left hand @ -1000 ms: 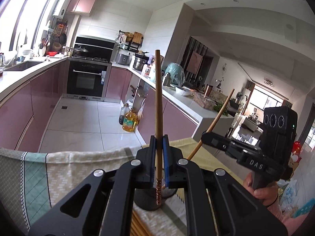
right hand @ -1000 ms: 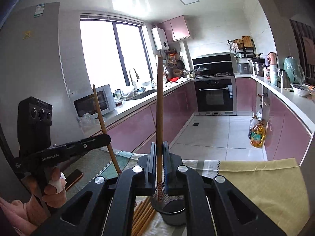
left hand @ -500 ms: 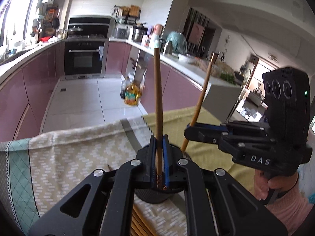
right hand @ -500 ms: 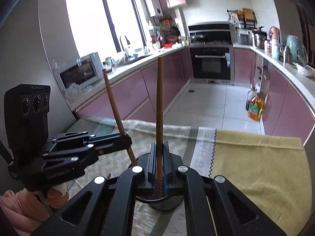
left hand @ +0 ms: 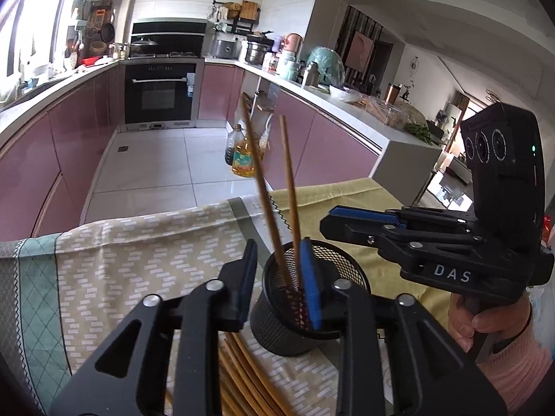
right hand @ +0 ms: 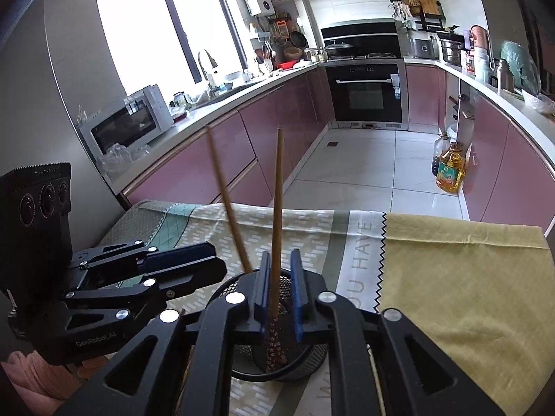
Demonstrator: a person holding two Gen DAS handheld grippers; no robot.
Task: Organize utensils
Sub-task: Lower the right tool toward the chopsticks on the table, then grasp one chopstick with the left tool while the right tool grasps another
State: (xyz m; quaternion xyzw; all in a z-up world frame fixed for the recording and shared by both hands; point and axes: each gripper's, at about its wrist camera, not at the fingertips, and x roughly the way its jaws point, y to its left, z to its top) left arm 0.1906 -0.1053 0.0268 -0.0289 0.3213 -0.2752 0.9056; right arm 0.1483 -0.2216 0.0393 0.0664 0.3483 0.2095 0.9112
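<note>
A black mesh cup (left hand: 333, 277) stands on the table cloth, and two brown chopsticks stand in it. My left gripper (left hand: 279, 280) hangs over the cup's rim with its jaws opening. One chopstick (left hand: 258, 176), blurred and tilting left, rises through the gap with no pad pressing on it. My right gripper (right hand: 280, 291) is over the same cup (right hand: 312, 357), jaws opening too. The other chopstick (right hand: 276, 215) stands loose between its blue pads. Each view shows the other gripper from the side: the right gripper (left hand: 333, 225) and the left gripper (right hand: 208, 263).
Several loose chopsticks (left hand: 242, 374) lie on the beige patterned cloth (left hand: 138, 260) just in front of the cup. A yellow cloth (right hand: 461, 277) covers the table's right part. Beyond the table's far edge lie the kitchen floor and pink cabinets. A hand in a pink sleeve (left hand: 513, 364) holds the right gripper.
Both grippers came down over the cup. Their jaws, shut on one chopstick each before, have parted. The chopsticks now stand in the cup, the left one leaning over.
</note>
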